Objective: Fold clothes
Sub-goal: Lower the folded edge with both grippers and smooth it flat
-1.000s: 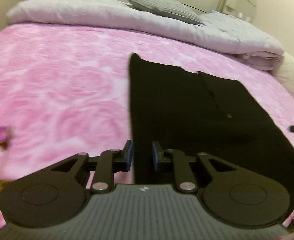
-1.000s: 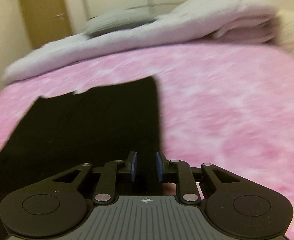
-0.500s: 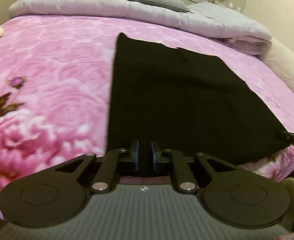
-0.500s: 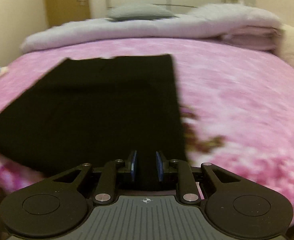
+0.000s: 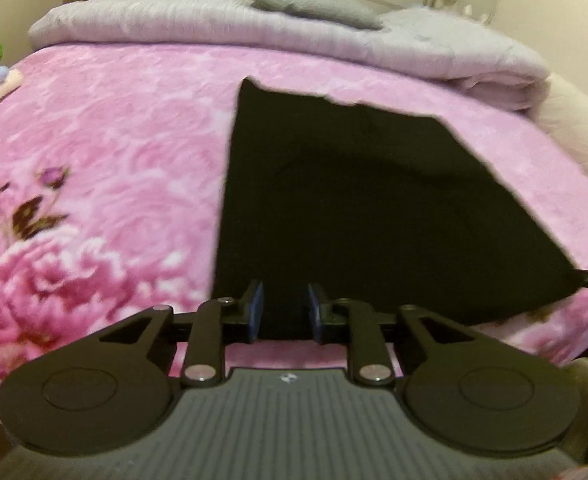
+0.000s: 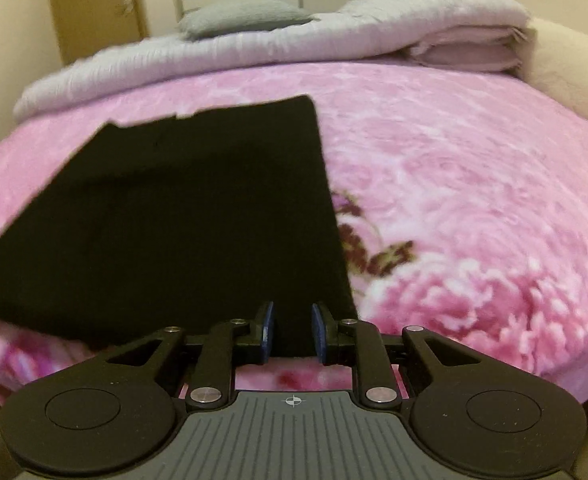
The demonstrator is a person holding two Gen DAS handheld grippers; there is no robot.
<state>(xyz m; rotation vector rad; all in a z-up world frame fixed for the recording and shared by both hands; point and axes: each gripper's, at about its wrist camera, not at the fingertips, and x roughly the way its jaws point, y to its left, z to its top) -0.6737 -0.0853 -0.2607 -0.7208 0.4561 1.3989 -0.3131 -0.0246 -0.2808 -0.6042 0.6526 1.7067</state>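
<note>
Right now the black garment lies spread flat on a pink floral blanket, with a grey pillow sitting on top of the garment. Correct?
Not quite. The black garment does lie spread on the pink floral blanket, but the grey pillow is not on it: it rests on the pale quilt at the far end of the bed, apart from the garment. The left wrist view shows this.

Matt black cloth garment (image 5: 366,208); plush blanket (image 5: 113,152)

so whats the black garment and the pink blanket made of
Black garment: looks like a matte woven or knit cloth, no sheen, lies flat; blur hides the weave. Pink blanket: seems a plush fleece, judging by its fuzzy, softly glossy rose-print surface.
</note>
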